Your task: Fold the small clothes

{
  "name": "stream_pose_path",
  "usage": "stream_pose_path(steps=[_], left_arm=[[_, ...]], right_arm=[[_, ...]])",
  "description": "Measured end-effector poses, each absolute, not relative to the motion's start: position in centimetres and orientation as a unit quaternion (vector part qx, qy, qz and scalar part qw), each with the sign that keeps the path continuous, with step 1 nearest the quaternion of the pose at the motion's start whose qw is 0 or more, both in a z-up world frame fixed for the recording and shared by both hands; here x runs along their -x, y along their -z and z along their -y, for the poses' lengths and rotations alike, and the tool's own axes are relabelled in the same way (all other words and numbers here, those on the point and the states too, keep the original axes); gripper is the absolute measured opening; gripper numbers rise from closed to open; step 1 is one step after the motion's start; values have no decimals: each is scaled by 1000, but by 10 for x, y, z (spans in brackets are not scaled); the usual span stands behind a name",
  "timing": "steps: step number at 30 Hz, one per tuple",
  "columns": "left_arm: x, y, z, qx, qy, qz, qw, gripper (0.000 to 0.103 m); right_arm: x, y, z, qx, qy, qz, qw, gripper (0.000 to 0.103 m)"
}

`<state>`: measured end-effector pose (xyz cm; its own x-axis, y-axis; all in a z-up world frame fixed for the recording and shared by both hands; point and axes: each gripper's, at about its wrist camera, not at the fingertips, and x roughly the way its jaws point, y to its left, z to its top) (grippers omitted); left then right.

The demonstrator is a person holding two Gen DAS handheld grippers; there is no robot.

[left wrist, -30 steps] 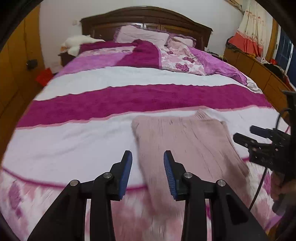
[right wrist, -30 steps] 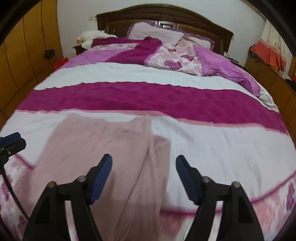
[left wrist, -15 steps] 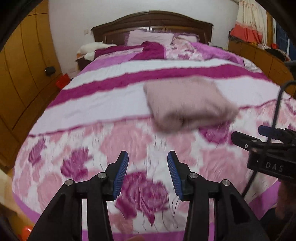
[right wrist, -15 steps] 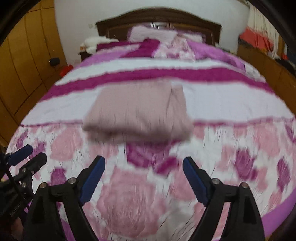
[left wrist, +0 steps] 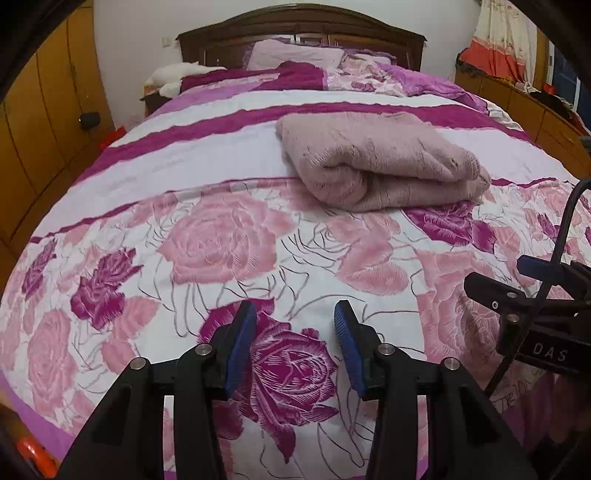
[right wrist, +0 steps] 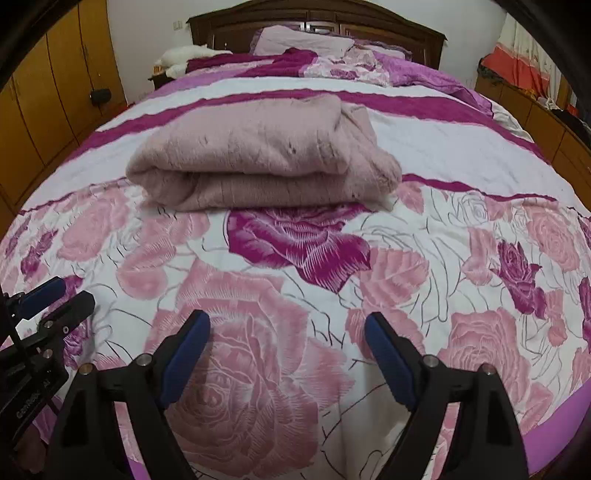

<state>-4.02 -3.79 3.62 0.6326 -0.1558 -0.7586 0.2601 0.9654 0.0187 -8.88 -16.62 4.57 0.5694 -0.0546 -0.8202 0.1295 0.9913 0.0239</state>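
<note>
A dusty-pink fuzzy garment [left wrist: 380, 162] lies folded in a thick rectangle on the bed, its rounded fold facing me; it also shows in the right wrist view [right wrist: 266, 155]. My left gripper [left wrist: 295, 325] is open and empty, held above the rose-print cover well short of the garment. My right gripper [right wrist: 288, 332] is open wide and empty, also near the foot of the bed. Each gripper shows at the edge of the other's view: the right one [left wrist: 517, 291], the left one [right wrist: 55, 299].
The bed cover [right wrist: 480, 258] has pink and magenta roses near me and magenta stripes farther back. Pillows [left wrist: 295, 53] and a dark wooden headboard [left wrist: 303, 26] stand at the far end. Wooden cabinets [left wrist: 44, 110] line the left, a low wooden unit [left wrist: 535, 107] the right.
Both grippers have pulled back from the folded garment toward the foot of the bed. The garment now lies farther away and untouched. The right gripper's jaws stand wider apart.
</note>
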Motion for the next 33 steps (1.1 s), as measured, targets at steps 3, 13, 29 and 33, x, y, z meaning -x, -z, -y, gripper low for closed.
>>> stream_pose_path(steps=[3, 13, 29, 33], left_arm=[[38, -35, 33, -55, 116, -419, 899, 21], [43, -36, 29, -56, 123, -413, 901, 22], [44, -43, 36, -58, 138, -399, 905, 22], [43, -44, 34, -53, 137, -400, 905, 22]], right_arm=[[88, -46, 162, -45, 39, -463, 885, 89], [95, -48, 161, -33, 41, -456, 888, 89], [104, -53, 167, -23, 38, -436, 899, 89], [104, -50, 169, -29, 35, -444, 895, 89]])
